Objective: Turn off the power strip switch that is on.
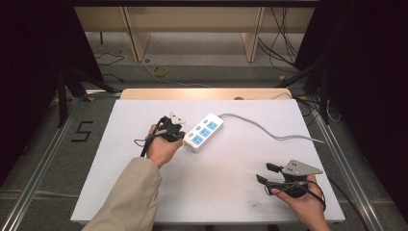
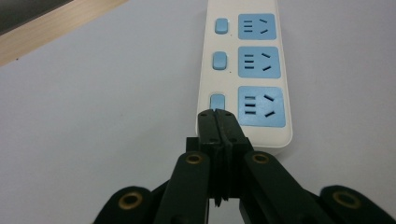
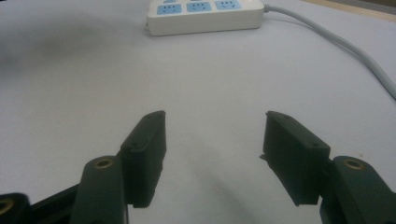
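The power strip (image 1: 203,132) lies flat and slantwise near the middle of the white table (image 1: 144,192), toward its far edge, its grey cord (image 1: 269,131) trailing to the right edge. It looks a rigid, smooth plastic bar, light and likely to slide; pressing straight down should keep it from skidding. The left gripper (image 2: 217,120), jaws pressed together and empty, has its tips at the nearest blue rocker switch (image 2: 217,101). The right gripper (image 3: 215,140) rests by the near right corner, jaws wide apart, holding nothing. No containers are present.
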`<state>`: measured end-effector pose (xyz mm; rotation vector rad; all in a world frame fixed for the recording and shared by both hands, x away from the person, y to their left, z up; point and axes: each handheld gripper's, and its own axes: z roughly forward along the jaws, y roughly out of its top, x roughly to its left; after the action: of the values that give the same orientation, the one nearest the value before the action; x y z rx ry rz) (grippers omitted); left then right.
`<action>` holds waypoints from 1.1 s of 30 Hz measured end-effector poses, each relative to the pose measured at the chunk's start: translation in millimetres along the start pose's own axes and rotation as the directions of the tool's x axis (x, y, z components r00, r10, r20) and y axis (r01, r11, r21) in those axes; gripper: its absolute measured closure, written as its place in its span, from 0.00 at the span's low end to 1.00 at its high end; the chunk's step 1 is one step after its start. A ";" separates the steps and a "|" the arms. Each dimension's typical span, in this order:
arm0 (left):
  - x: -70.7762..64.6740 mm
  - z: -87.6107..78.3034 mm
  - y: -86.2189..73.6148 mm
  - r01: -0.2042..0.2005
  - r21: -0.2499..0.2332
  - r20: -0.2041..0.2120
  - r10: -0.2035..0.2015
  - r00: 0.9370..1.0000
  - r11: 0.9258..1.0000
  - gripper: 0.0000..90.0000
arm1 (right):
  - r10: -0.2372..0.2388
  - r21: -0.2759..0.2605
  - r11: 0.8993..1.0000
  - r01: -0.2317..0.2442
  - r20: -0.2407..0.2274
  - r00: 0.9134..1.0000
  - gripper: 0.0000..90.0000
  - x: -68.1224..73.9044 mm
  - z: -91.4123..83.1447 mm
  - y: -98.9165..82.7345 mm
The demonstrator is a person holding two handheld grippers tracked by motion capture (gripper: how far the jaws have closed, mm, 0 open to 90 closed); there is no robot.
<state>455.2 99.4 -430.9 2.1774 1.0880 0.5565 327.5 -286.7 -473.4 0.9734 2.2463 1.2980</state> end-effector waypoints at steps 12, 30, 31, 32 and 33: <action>4.0 3.0 4.2 -0.032 0.030 0.000 0.032 0.999 0.999 1.00 | 0.000 -0.001 1.000 0.000 0.000 1.000 0.45 0.4 -0.1 0.2; 4.9 10.9 15.4 -0.069 0.050 -0.004 0.069 0.998 0.996 1.00 | 0.001 0.004 1.000 -0.001 -0.006 1.000 0.45 0.1 0.8 -0.2; 4.7 11.4 16.1 -0.069 0.049 -0.005 0.069 0.998 0.996 1.00 | 0.000 0.003 1.000 0.000 -0.006 1.000 0.45 0.0 0.8 -0.2; 4.5 11.9 16.8 -0.070 0.050 -0.004 0.070 0.998 0.996 1.00 | 0.001 0.003 1.000 -0.001 -0.005 1.000 0.45 -0.1 0.7 -0.1; 4.5 12.3 17.6 -0.070 0.052 0.000 0.070 0.998 0.996 1.00 | 0.001 0.005 1.000 -0.001 -0.004 1.000 0.45 -0.2 0.5 -0.1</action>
<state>475.0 90.8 -426.9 2.2679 1.0411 0.5676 327.8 -286.5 -473.7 0.9741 2.2532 1.2969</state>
